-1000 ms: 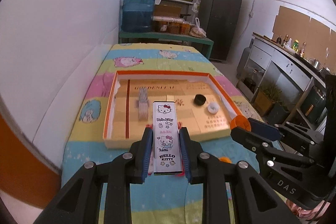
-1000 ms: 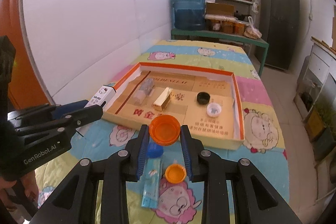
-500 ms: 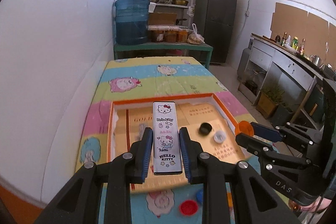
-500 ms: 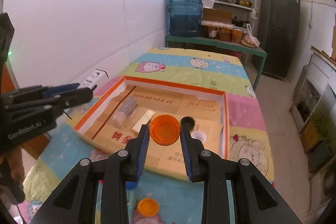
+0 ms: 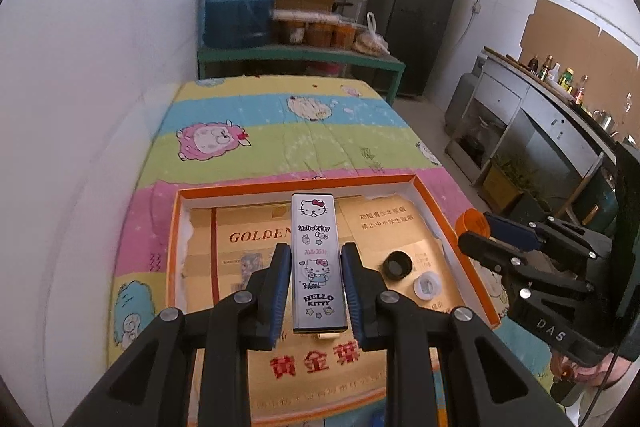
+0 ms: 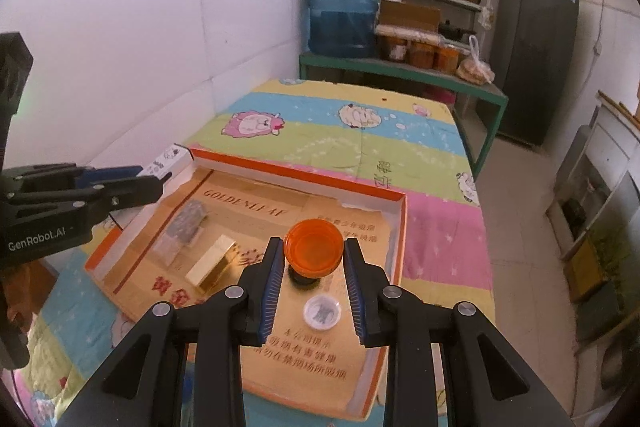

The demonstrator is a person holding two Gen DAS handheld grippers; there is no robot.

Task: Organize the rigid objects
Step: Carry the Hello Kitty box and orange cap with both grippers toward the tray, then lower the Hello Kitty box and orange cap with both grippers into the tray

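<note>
Jaws of the left gripper (image 5: 316, 277) are closed on a slim white box (image 5: 316, 259) printed with a cartoon cat; the box is held lengthwise between the blue pads, above a shallow orange-rimmed tray (image 5: 440, 215). Jaws of the right gripper (image 6: 314, 281) are clamped on an orange cap (image 6: 314, 253), gripped at both sides with its hollow side facing the camera, also above the tray. The tray is set on a desk covered by a striped cartoon cloth (image 5: 280, 131). On the tray floor a black cap (image 5: 396, 264) and a white cap (image 5: 427, 286) are placed near each other toward the right wall. A gold box (image 6: 212, 265) and a clear packet (image 6: 184, 227) are seen in the left half, just beside each other.
</note>
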